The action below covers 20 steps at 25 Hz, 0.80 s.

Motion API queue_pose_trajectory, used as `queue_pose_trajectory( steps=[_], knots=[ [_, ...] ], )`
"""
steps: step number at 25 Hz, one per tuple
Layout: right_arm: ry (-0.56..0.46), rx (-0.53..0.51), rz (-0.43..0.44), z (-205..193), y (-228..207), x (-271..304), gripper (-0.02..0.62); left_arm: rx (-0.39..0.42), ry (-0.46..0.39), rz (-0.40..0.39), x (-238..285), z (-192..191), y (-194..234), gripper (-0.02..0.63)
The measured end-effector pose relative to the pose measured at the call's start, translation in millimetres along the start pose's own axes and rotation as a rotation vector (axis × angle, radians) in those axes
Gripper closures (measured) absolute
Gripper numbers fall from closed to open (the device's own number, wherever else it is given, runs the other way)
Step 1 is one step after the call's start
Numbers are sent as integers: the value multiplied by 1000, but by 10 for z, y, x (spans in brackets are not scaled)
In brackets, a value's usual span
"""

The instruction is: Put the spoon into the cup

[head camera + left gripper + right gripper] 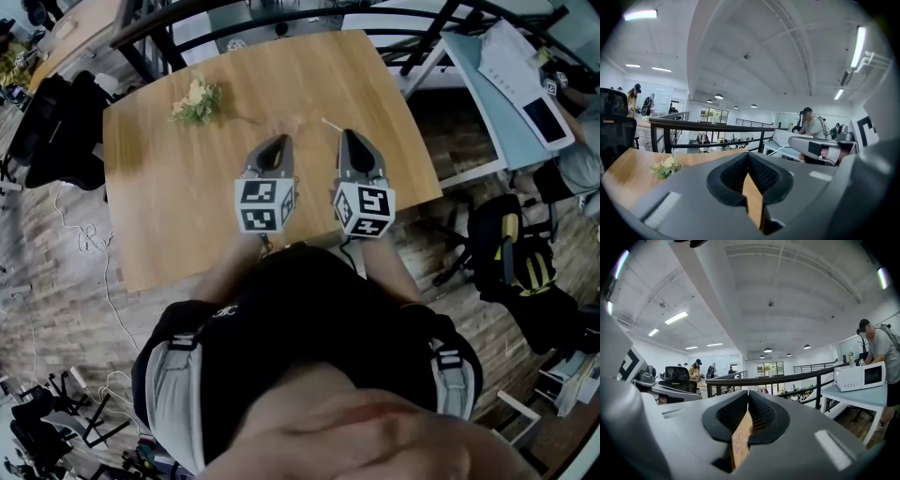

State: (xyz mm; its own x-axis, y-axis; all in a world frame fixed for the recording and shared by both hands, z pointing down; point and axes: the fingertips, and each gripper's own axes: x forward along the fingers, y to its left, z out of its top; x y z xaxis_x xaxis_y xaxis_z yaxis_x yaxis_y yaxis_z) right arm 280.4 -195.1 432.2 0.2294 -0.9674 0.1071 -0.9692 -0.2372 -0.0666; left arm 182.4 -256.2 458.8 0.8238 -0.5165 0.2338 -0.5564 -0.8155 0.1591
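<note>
Both grippers hover side by side over the near half of the wooden table. My left gripper is shut with nothing between its jaws, and so is my right gripper. A thin pale stick-like thing, possibly the spoon, lies on the table just left of the right gripper's tip. A faint clear shape between the two tips may be the cup; it is too faint to tell. In the gripper views the left gripper and the right gripper show closed pads and only the table's wood below them.
A small bunch of pale flowers lies at the table's far left, also seen as flowers. A black railing runs beyond the far edge. A light blue table stands to the right, and a black bag lies on the floor.
</note>
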Motion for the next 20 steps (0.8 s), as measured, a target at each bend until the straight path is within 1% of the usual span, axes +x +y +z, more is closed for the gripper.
queue_pose_trajectory(
  steps=[4, 7, 10, 12, 14, 17, 20],
  knots=[
    [13, -26, 11, 40, -37, 281, 588, -8, -3, 17, 237, 85, 155, 594],
    [23, -30, 2, 73, -144, 486, 588, 22, -3, 15, 462, 130, 186, 594],
    [43, -18, -17, 70, -264, 641, 588, 42, 12, -12, 623, 114, 121, 594],
    [45, -9, -25, 74, -341, 720, 589, 24, 28, -33, 730, 61, 97, 594],
    [50, -6, -26, 54, -397, 784, 588, 6, 42, -36, 828, 13, 123, 594],
    [81, -5, -6, -43, -449, 872, 588, -6, 55, -4, 898, -35, 204, 594],
    [98, -10, 38, -86, -426, 999, 588, -15, 61, 47, 914, -83, 319, 594]
  ],
)
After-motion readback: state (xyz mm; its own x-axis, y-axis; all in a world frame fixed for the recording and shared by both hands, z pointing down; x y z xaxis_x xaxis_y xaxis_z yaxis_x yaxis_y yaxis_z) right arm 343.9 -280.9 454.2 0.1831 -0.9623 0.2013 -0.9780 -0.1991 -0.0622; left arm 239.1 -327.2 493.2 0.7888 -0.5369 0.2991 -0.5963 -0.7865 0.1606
